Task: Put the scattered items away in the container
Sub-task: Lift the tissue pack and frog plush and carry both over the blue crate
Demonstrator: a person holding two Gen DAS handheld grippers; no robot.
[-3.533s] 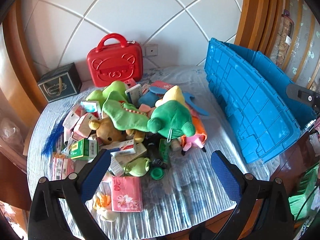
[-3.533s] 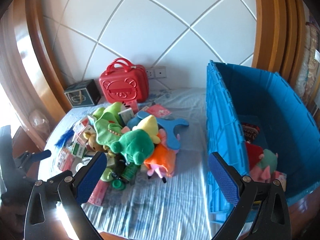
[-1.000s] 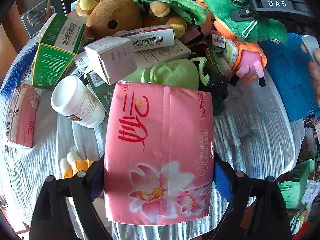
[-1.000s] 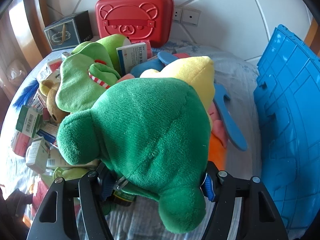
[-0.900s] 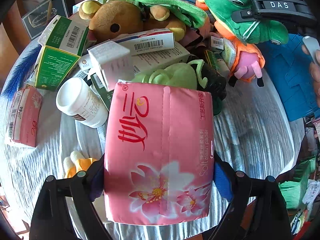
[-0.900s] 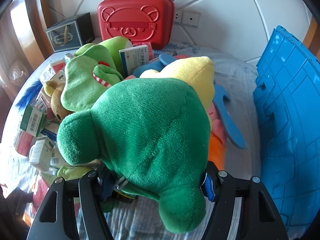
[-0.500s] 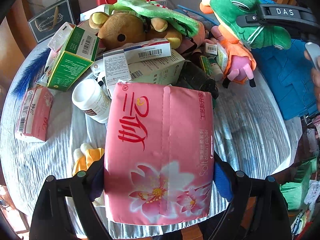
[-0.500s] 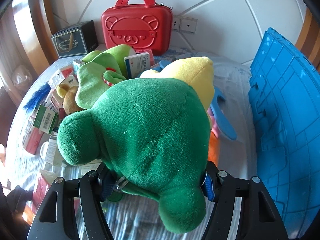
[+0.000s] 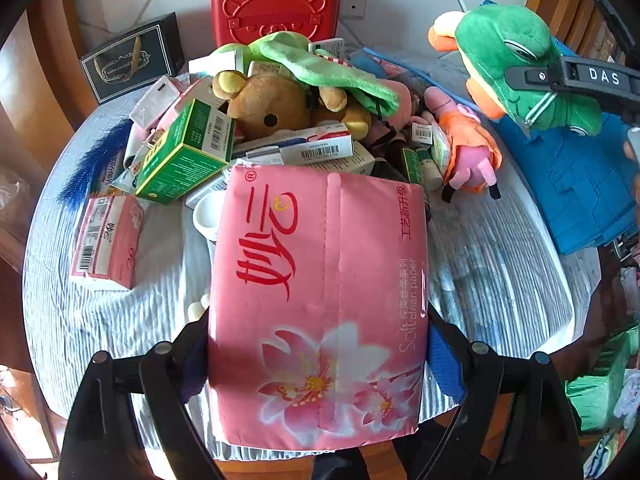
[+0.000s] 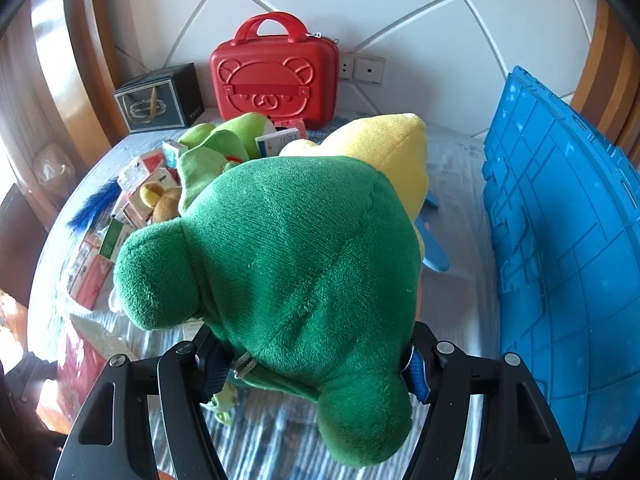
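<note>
Pink tissue pack: "Soft clean paper" in pale letters along its right side — beside it a column of Chinese characters, "工艺新升级", and a smaller Chinese line too fine to read.
Pink tissue pack, front: large red brush-style Chinese logo with a small "®" at the upper left corner.
Right gripper: "DAS" in white capitals on its black finger, seen from the left wrist view.
Second pink tissue pack: barcode and red logo, digits too small to read.
Green carton: barcode on its side — numbers illegible.
White box: barcode strip, text illegible.
</note>
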